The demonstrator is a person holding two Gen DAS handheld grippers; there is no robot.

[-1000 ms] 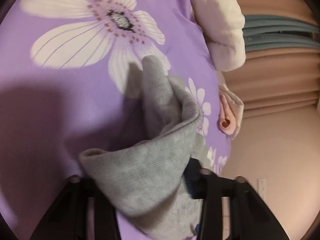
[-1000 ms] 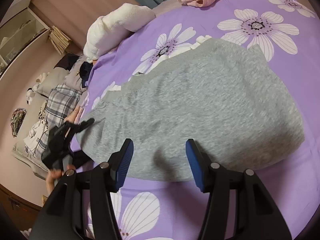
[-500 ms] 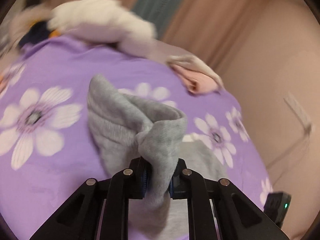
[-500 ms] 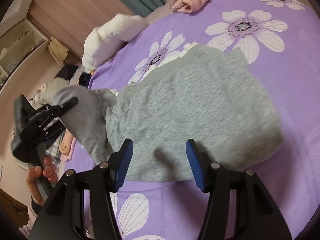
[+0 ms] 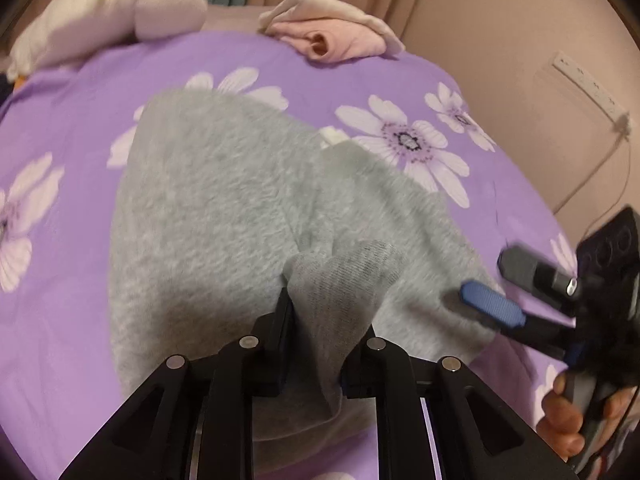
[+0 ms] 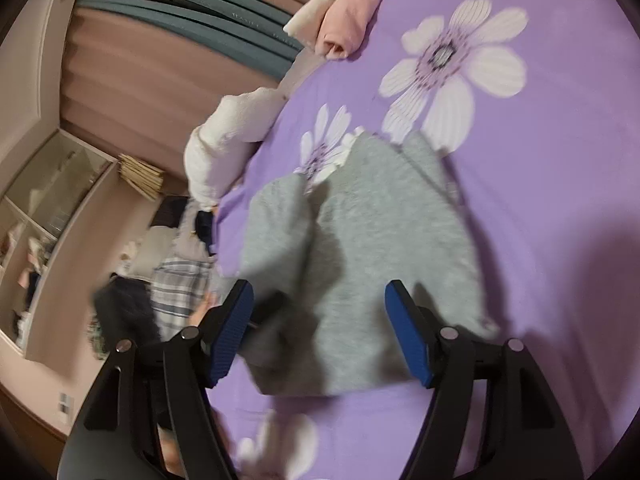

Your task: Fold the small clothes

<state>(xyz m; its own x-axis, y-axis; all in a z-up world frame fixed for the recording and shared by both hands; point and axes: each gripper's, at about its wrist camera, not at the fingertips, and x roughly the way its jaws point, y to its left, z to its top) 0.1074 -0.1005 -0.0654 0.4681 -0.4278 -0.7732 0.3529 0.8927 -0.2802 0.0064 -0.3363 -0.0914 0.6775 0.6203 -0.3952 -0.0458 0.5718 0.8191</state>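
The grey garment lies spread across the middle of the bed's purple flowered cover, one flap doubled over its body. The left hand-held gripper is pinched narrow on a ribbed grey edge bunched between its pads, lifted at six o'clock in its own view. The right hand-held gripper has just been opening and stands wide; its blue pads straddle the garment's near hem without pressing it. From the left wrist camera it sits at three o'clock, a hand on its handle. A folded pink cloth and a white plush bundle rest at twelve o'clock, well apart from the garment.
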